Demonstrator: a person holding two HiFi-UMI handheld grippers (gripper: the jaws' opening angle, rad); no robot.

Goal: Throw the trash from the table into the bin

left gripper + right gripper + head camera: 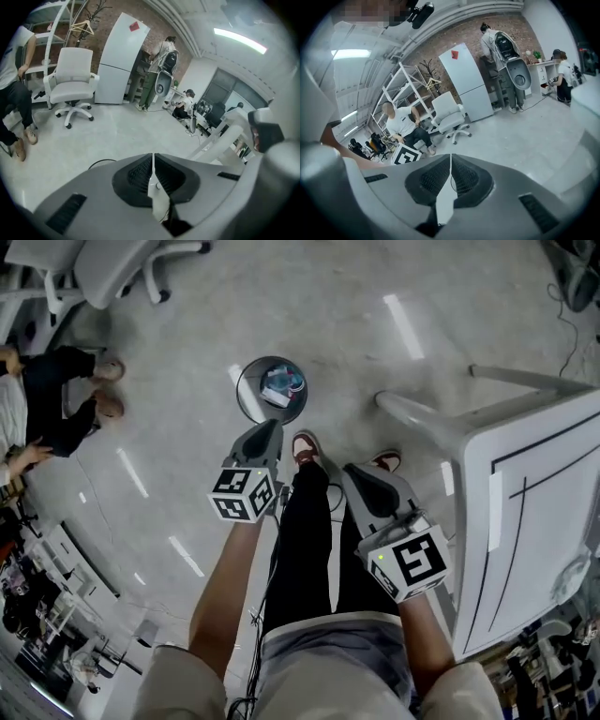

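Down on the floor ahead of my feet stands the round grey bin [246,395], with blue and white trash [281,385] lying inside it. My left gripper [269,430] hovers just on the near side of the bin, pointing toward it. The left gripper view shows the left gripper [153,157] with its jaws shut and nothing between them. My right gripper [355,473] is raised beside it, nearer the white table [525,521]. In the right gripper view the right gripper [451,158] is shut as well and holds nothing. No trash shows on the visible part of the table.
The white table's legs [422,418] splay out at the right of the bin. A person [56,399] sits at the left, and a white office chair [72,79] stands nearby. A white fridge [119,58] and a standing person [157,70] are farther off.
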